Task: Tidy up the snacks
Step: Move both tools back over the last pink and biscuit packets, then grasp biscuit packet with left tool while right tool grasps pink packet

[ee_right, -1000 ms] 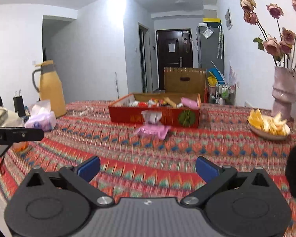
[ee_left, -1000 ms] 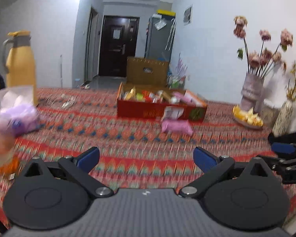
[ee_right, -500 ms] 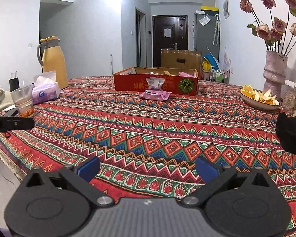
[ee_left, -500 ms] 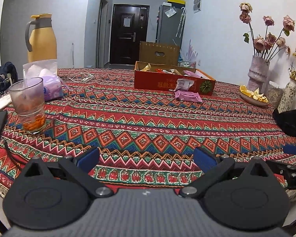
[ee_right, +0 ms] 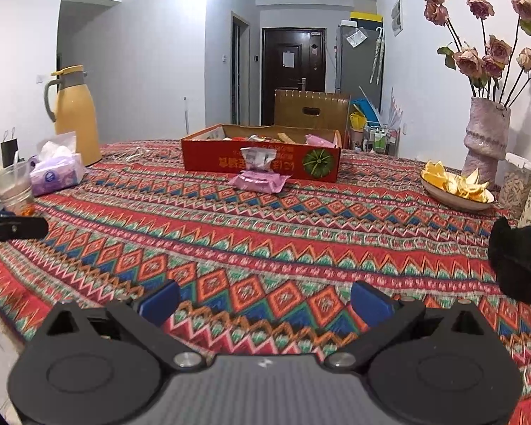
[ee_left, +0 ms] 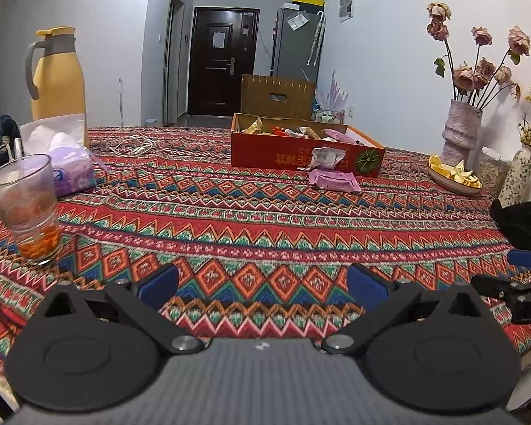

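Observation:
A red cardboard box [ee_left: 276, 154] [ee_right: 209, 156] with several snack packets in it stands at the far middle of the patterned tablecloth [ee_left: 251, 233]. A pink snack packet [ee_left: 332, 180] [ee_right: 262, 180] lies on the cloth just in front of the box. A white crumpled packet [ee_left: 326, 157] [ee_right: 256, 157] leans on the box's front wall. My left gripper [ee_left: 262, 283] is open and empty above the near table edge. My right gripper [ee_right: 263, 299] is open and empty, also near the front edge, far from the snacks.
A glass [ee_left: 26, 209] with orange bits stands at the left, with a purple tissue pack [ee_left: 70, 166] and a yellow jug [ee_left: 56, 78] behind it. A plate of orange peel [ee_right: 456, 186] and a flower vase [ee_right: 485, 141] stand at the right. A black object [ee_right: 520, 265] lies at the right edge.
Both grippers have pulled back from the box toward the near table edge over the last second, then eased slightly forward. Both stay open and empty.

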Available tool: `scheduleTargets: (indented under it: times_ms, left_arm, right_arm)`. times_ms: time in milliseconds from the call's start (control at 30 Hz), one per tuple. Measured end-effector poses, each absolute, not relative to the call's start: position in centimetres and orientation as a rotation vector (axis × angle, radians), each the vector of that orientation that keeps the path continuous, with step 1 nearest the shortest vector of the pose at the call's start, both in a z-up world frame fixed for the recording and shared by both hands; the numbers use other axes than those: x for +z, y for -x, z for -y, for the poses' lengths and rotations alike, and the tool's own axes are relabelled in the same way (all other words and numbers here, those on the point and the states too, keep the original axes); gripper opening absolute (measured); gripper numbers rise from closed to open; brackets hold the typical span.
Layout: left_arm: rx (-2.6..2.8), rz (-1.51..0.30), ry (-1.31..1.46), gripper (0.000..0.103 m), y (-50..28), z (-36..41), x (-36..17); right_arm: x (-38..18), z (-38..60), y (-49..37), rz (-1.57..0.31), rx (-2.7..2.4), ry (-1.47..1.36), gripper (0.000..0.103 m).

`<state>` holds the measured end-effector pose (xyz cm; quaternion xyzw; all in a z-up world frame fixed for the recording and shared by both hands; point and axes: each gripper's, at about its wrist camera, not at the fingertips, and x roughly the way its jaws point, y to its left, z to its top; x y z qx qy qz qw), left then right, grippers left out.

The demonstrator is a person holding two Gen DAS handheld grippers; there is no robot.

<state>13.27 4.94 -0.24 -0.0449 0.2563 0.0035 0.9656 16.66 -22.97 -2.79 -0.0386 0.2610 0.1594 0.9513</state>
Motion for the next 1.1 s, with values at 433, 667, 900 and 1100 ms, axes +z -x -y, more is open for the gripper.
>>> scheduleTargets:
  times_ms: [433,667,900,1100]
  left_arm:
    - [-0.016,-0.572,0.044,0.103,-22.4,-4.3,-1.8]
    - [-0.010,-0.561,0.017,0.103,-27.4,-4.0,-2.0]
    - [0.000,-0.560,0.018,0.103,-34.4,-4.7,-1.4]
    - [-0.032,-0.560,0.029,0.103,-39.5,-4.1,-0.7]
  right_arm:
    - [-3.1,21.2,-30.5,-0.580,0.397,0.138,0.103]
    - [-4.5,18.2,-41.3,-0.583,0.458,0.276,0.103]
    - [-6.3,14.9,-48.8,-0.619,0.595,0.298,0.103]
    - [-7.3,12.7,-52.2,-0.638,0.754,0.348,0.102]
